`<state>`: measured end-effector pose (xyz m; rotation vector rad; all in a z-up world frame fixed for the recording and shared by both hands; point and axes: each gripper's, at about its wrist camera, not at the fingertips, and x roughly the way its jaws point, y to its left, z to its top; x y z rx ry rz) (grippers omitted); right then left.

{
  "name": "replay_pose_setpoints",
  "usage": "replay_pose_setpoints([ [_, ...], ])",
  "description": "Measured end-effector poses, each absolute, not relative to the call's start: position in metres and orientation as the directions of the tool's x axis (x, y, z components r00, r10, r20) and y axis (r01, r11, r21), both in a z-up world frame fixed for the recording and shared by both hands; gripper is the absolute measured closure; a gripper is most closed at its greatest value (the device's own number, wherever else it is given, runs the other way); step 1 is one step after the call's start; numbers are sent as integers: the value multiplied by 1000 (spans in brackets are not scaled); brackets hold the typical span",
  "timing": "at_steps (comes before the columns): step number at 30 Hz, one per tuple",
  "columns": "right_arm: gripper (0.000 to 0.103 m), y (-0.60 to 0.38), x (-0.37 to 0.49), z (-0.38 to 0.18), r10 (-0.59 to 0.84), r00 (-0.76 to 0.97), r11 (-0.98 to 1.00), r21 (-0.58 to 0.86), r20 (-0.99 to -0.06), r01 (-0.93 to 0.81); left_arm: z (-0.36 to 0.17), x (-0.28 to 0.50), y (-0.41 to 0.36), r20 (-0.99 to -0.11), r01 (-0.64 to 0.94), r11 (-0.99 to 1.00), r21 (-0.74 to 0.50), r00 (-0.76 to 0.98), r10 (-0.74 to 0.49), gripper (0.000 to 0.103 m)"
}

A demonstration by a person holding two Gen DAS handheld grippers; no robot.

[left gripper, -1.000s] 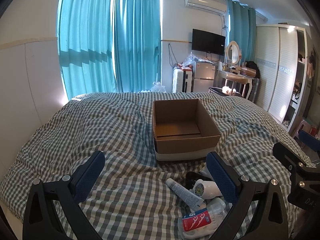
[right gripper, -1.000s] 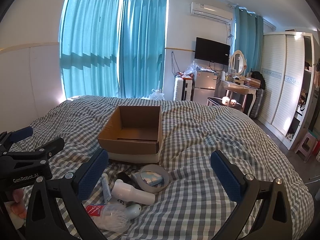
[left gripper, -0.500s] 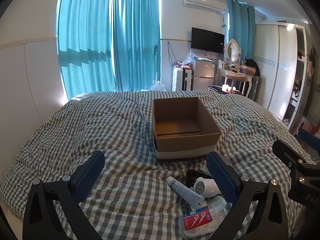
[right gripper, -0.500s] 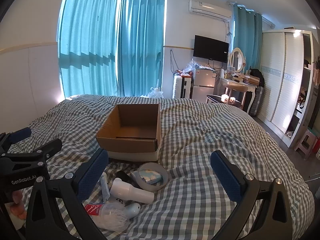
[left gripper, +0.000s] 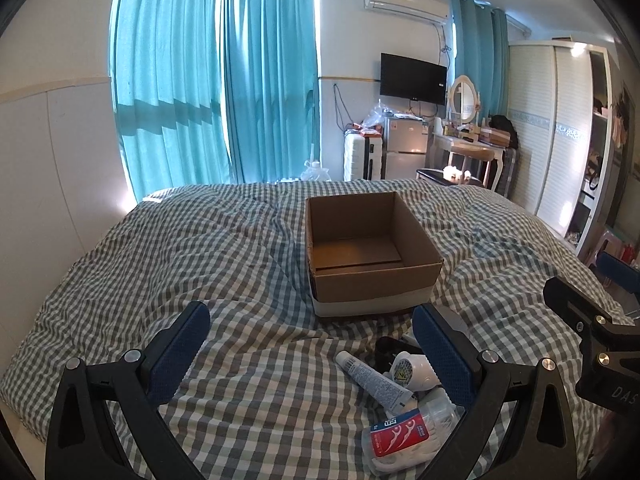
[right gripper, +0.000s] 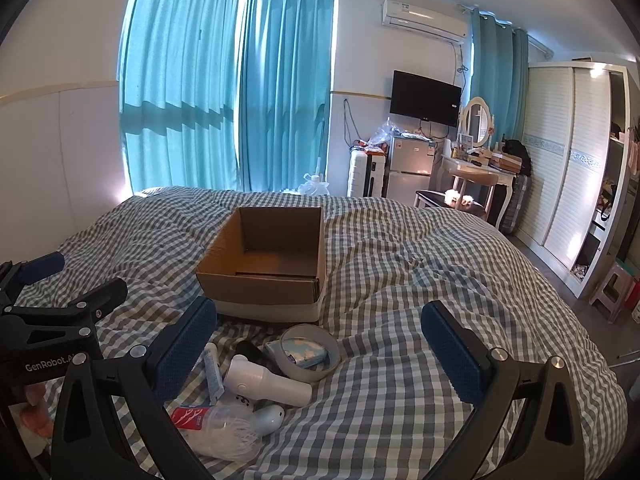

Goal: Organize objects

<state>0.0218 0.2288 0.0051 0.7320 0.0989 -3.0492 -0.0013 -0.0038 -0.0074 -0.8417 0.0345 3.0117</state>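
Observation:
An empty cardboard box (left gripper: pixel 368 252) (right gripper: pixel 268 264) sits open on the checked bed cover. In front of it lies a small heap: a white tube (left gripper: pixel 372 380) (right gripper: pixel 213 372), a white hand-held device (right gripper: pixel 266 380) (left gripper: pixel 412 368), a bag of floss picks with a red label (left gripper: pixel 404 436) (right gripper: pixel 216 428), a roll of tape (right gripper: pixel 310 352) with a tissue pack (right gripper: pixel 298 352) inside it, and a small white rounded item (right gripper: pixel 270 418). My left gripper (left gripper: pixel 310 340) hovers open above the bed, the heap by its right finger. Open too, my right gripper (right gripper: pixel 320 336) hangs just right of the heap.
The bed cover (left gripper: pixel 200 248) spreads wide on all sides of the box. A white wall panel (left gripper: pixel 52 152) lies to the left. Beyond the bed stand teal curtains (left gripper: pixel 216 92), a fridge (left gripper: pixel 404 148), a dressing table (left gripper: pixel 472 148) and a wardrobe (left gripper: pixel 560 132).
Both views have shifted only slightly, with the box sitting a touch lower in frame. Both grippers stay open and the objects have not moved.

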Motion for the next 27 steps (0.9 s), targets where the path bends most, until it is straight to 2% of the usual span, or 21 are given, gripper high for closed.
replay_pose_setpoints([
  [11,0,225,34,19,7,-901,-997,-69,-434,26,3,13,-3,-503,-29,-999,19,-864,15,0],
  [18,0,218,48,18,1,-900,-994,-99,-436,47,-6,20,-12,-538,-19,-1000,23,-843,3,0],
  [22,0,216,49,3,-30,-877,-993,-88,-479,82,-19,20,-20,-569,-5,-1000,17,-822,-5,0],
  [27,0,212,43,-34,-79,-811,-988,-60,-579,140,-37,16,-27,-606,0,-1000,23,-795,-14,0],
])
